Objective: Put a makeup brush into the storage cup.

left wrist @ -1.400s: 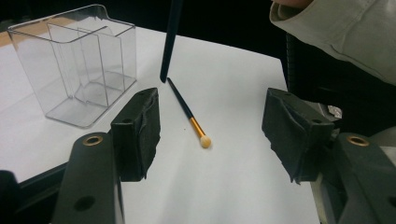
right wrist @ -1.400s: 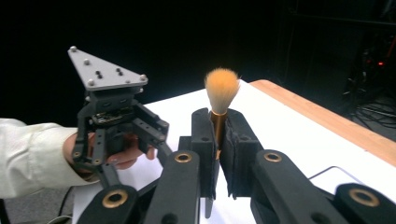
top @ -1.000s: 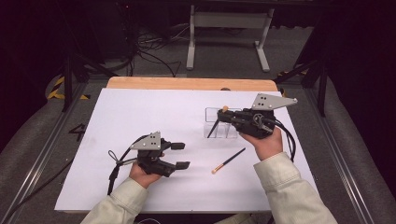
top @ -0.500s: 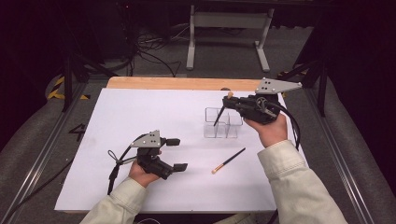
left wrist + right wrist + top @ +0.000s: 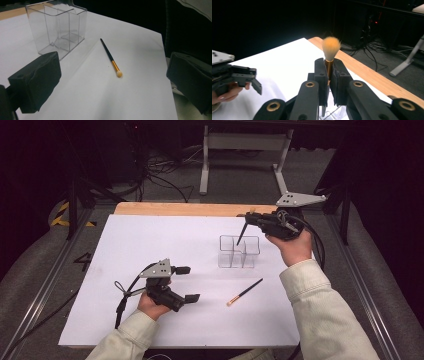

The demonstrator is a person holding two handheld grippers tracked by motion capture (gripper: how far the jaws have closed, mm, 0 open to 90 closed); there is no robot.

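The left hand-held gripper (image 5: 186,283) sits low at about seven o'clock of the high view, pointing toward three o'clock; its jaws have just been opening and stand wide with nothing between them. The right hand-held gripper (image 5: 248,215) is raised at two o'clock, pointing toward nine o'clock, jaws clamped tight.

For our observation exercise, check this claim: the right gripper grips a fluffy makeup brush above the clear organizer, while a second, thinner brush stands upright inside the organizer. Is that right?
Not quite. The thinner brush does not stand in the clear organizer; it lies flat on the white sheet beside it, as the high view shows. The rest holds: the right gripper grips the fluffy makeup brush above the organizer.
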